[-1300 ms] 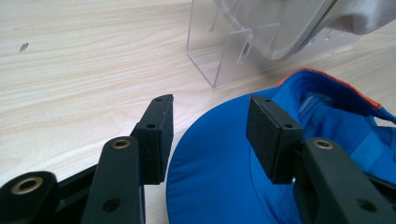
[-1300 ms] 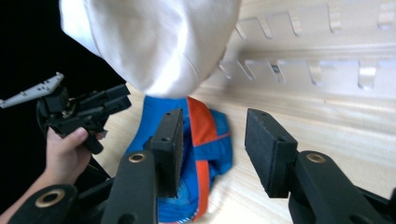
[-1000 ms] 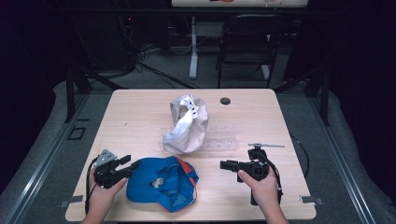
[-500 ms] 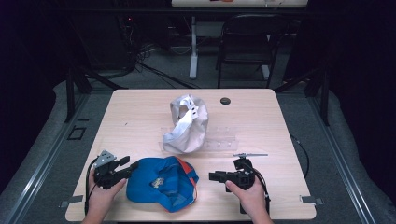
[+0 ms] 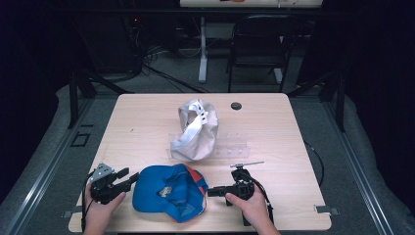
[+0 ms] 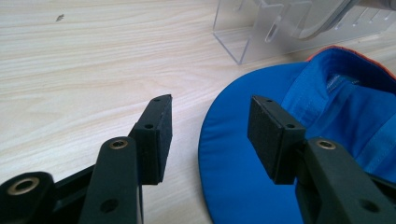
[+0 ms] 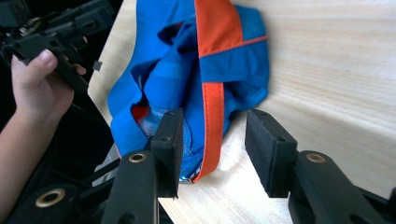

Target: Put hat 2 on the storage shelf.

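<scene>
Blue fabric cap with orange trim (image 5: 169, 192) lies upside down near the desk's (image 5: 147, 127) front edge, ungrasped. Left gripper (image 5: 128, 179) jaws apart at its brim; right gripper (image 5: 212, 191), jaws just opening, straddles the orange band. Lifting is still ahead. White cap (image 5: 195, 129) rests on the clear rack (image 5: 230, 149) mid-desk.

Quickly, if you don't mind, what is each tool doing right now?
Left tool: open, astride the brim of the blue cap, holding nothing.
Right tool: open, jaws just widened, cap's orange strap between them, not gripped.
</scene>
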{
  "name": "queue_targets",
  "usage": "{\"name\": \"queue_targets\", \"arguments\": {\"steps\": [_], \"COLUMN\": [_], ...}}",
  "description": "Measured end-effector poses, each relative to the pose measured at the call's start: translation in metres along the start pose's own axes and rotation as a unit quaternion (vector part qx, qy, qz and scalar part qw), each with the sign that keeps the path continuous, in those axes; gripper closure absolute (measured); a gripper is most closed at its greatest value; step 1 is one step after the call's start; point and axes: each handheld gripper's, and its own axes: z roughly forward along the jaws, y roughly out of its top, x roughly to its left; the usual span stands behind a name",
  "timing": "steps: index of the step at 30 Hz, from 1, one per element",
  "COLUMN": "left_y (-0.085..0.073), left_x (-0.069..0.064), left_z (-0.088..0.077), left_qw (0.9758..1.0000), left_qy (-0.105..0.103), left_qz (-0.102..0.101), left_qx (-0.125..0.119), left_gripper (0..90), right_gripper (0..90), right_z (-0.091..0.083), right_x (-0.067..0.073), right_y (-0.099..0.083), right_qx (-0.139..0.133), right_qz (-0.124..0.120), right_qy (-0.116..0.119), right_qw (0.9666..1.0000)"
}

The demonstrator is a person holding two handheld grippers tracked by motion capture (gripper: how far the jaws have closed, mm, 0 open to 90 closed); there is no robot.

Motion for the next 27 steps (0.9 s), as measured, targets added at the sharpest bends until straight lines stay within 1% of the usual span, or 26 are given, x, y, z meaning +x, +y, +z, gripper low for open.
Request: {"name": "queue_targets", "arguments": {"steps": [1, 2, 5, 6, 7, 10, 12, 14, 15, 17, 18, 19, 20, 21, 22, 23, 25, 26, 27], "left_y": [-0.001, -0.002, -0.004, -0.005, -0.005, -0.007, -0.008, -0.009, -0.009, -0.009, -0.010, -0.010, -0.010, -0.011, -0.011, -0.011, -0.011, -0.011, -0.010], "left_x": [0.000, 0.001, 0.003, 0.003, 0.004, 0.005, 0.005, 0.005, 0.005, 0.005, 0.006, 0.006, 0.006, 0.006, 0.006, 0.006, 0.006, 0.006, 0.006], "left_z": [-0.002, -0.003, -0.007, -0.008, -0.009, -0.012, -0.013, -0.013, -0.014, -0.015, -0.016, -0.017, -0.017, -0.017, -0.017, -0.017, -0.017, -0.017, -0.017], "left_qw": [1.0000, 1.0000, 0.9999, 0.9999, 0.9999, 0.9998, 0.9998, 0.9998, 0.9998, 0.9997, 0.9997, 0.9997, 0.9997, 0.9996, 0.9996, 0.9996, 0.9996, 0.9996, 0.9996], "left_qy": [0.003, 0.005, 0.010, 0.011, 0.013, 0.017, 0.018, 0.019, 0.020, 0.023, 0.024, 0.024, 0.024, 0.026, 0.026, 0.025, 0.025, 0.025, 0.026], "left_qz": [-0.001, -0.001, -0.004, -0.005, -0.005, -0.008, -0.008, -0.008, -0.008, -0.008, -0.008, -0.010, -0.010, -0.012, -0.012, -0.010, -0.010, -0.010, -0.010], "left_qx": [0.000, 0.001, -0.001, -0.003, -0.001, -0.002, -0.003, -0.003, -0.003, -0.002, -0.004, -0.005, -0.005, -0.007, -0.007, -0.004, -0.004, -0.004, -0.006], "left_gripper": [50.4, 50.4, 50.4, 50.4, 50.4, 50.4, 50.4, 50.4, 50.4, 50.4, 50.4, 50.4, 50.4, 50.4, 50.4, 50.4, 50.4, 50.4, 50.4], "right_gripper": [57.5, 57.5, 57.7, 57.7, 57.9, 58.0, 58.0, 57.9, 57.9, 57.9, 58.4, 59.9, 59.9, 61.7, 61.7, 65.2, 69.3, 69.3, 71.1], "right_z": [0.002, 0.006, 0.014, 0.016, 0.019, 0.024, 0.027, 0.029, 0.032, 0.033, 0.035, 0.036, 0.036, 0.036, 0.036, 0.035, 0.033, 0.033, 0.033], "right_x": [-0.001, 0.000, 0.001, 0.000, 0.000, 0.000, -0.001, -0.001, -0.001, -0.002, -0.002, -0.003, -0.003, -0.002, -0.002, -0.002, -0.003, -0.003, -0.004], "right_y": [0.000, 0.000, 0.000, 0.001, 0.000, 0.002, 0.002, 0.002, 0.003, 0.003, 0.003, 0.003, 0.003, 0.003, 0.003, 0.004, 0.005, 0.005, 0.005], "right_qx": [0.011, 0.013, 0.032, 0.041, 0.038, 0.045, 0.051, 0.052, 0.061, 0.061, 0.070, 0.073, 0.073, 0.073, 0.073, 0.071, 0.069, 0.069, 0.068], "right_qz": [-0.003, 0.001, 0.002, -0.005, 0.004, 0.008, 0.007, 0.008, 0.004, 0.009, 0.005, 0.007, 0.007, 0.012, 0.012, 0.017, 0.028, 0.028, 0.032], "right_qy": [0.000, 0.002, 0.004, -0.004, 0.011, 0.017, 0.013, 0.016, 0.010, 0.014, 0.012, 0.020, 0.020, 0.031, 0.031, 0.040, 0.053, 0.053, 0.058], "right_qw": [0.9999, 0.9999, 0.9995, 0.9991, 0.9992, 0.9988, 0.9986, 0.9985, 0.9981, 0.9980, 0.9974, 0.9971, 0.9971, 0.9968, 0.9968, 0.9965, 0.9958, 0.9958, 0.9955]}}
